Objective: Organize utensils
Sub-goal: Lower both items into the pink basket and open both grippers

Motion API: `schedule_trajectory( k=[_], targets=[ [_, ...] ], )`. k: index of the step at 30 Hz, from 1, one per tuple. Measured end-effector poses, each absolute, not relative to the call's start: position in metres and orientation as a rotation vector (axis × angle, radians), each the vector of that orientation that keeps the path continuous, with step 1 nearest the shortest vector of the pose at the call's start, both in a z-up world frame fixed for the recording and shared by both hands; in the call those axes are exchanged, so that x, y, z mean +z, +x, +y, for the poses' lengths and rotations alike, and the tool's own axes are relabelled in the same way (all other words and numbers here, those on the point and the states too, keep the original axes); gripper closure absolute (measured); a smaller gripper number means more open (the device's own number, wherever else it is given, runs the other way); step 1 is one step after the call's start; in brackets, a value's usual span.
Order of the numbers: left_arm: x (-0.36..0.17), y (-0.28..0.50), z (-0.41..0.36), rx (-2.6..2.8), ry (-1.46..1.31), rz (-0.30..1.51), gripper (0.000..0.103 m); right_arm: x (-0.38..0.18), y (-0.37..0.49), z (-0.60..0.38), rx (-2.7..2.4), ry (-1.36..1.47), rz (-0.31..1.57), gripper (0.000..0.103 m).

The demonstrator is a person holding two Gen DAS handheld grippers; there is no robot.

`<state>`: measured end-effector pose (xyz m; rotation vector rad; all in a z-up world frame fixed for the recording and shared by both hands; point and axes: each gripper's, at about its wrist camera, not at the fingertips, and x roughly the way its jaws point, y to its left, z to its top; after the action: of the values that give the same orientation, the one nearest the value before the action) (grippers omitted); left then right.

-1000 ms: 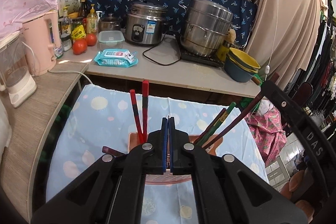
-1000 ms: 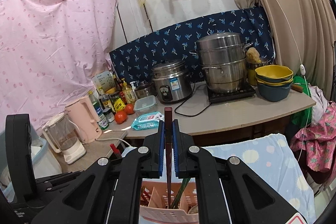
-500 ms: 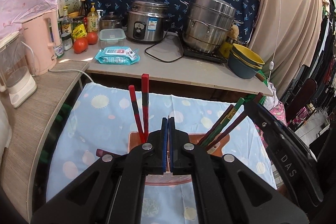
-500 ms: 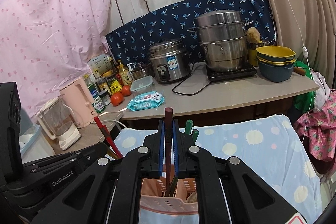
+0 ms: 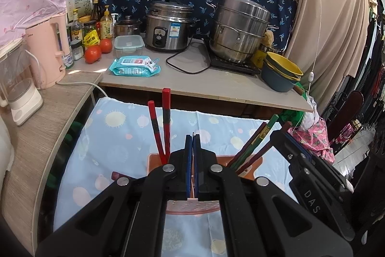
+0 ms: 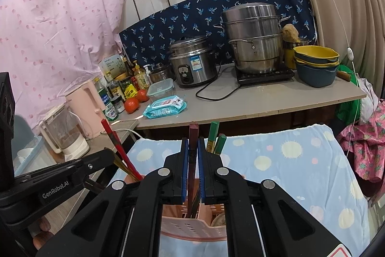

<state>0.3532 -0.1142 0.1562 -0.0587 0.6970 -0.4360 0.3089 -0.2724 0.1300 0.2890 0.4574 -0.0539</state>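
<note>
- Dark-brown lacquered chopstick (image 6: pixel 192 160) stands near upright, clamped between the blue pads of the right gripper (image 6: pixel 192 168); its lower end reaches down into the pink perforated plastic utensil basket (image 6: pixel 192 229) directly below that gripper.
- Judgement: this chopstick is partly lowered into a compartment but not yet released, so the placing step is in its last stage.
- Already in the basket: a pair of green chopsticks (image 6: pixel 216 140) just beyond and right of the right gripper, and a pair of red chopsticks with dark bands (image 5: pixel 162 129) just beyond and left of the left gripper (image 5: pixel 192 165). Which compartments they occupy cannot be told.
- One dark-red stick end (image 5: pixel 115 175) shows low to the left of the left gripper, beside the basket; whether it lies on the cloth cannot be told. It probably remains to be sorted.
- Basket rests on a pale-blue cloth with sun print (image 5: pixel 115 136), beneath both grippers.
- Left gripper: pads pressed together, nothing visible between them, pointing down over the basket's near rim.
- Right gripper: angled downward over the basket, clenched on the brown chopstick.
- Beyond both grippers, a grey counter (image 6: pixel 276 98) carries pots and bowls, well apart from the work.
</note>
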Motion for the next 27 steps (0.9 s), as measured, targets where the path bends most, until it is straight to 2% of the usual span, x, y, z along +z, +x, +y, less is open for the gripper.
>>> schedule_trajectory(
  k=[16, 18, 22, 25, 27],
  targets=[
    [0.149, 0.359, -0.118, -0.431, -0.067, 0.713, 0.102, 0.124, 0.307, -0.272, -0.057, 0.286, 0.469, 0.094],
    [0.15, 0.358, -0.118, -0.424, -0.065, 0.709, 0.1, 0.123, 0.306, -0.272, -0.062, 0.287, 0.465, 0.094],
    [0.15, 0.357, -0.116, -0.412, -0.071, 0.71, 0.082, 0.121, 0.303, -0.277, -0.068, 0.299, 0.463, 0.087],
    [0.151, 0.354, -0.115, -0.409, -0.069, 0.706, 0.081, 0.122, 0.298, -0.28, -0.074, 0.302, 0.452, 0.079],
    [0.152, 0.353, -0.115, -0.406, -0.067, 0.705, 0.081, 0.124, 0.296, -0.281, -0.074, 0.302, 0.449, 0.077]
  ],
)
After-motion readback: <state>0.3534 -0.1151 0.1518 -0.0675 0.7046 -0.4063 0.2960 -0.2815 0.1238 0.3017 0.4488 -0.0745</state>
